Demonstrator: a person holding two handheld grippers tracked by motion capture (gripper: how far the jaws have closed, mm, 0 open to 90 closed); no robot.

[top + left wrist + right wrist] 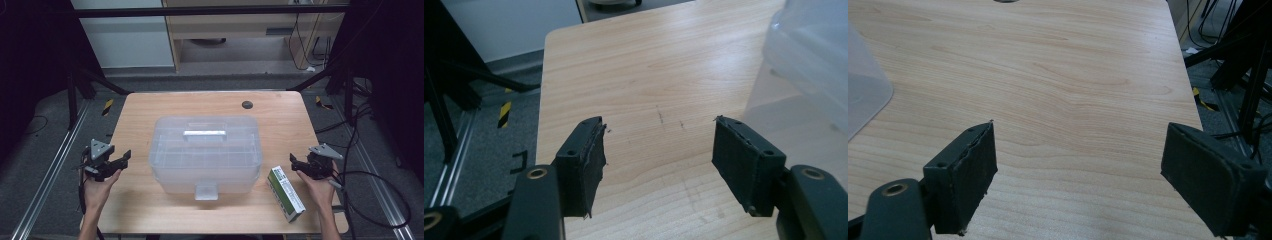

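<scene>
Green box (285, 194) flat, long axis running away from table edge, near right gripper (306, 163), fingers apart

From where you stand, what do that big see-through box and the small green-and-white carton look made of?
The box looks like frosted translucent plastic: the wood shows dimly through its walls, and the lid is moulded with a handle. The carton seems printed cardboard, with sharp folded edges and a matte green-and-white face.
</scene>
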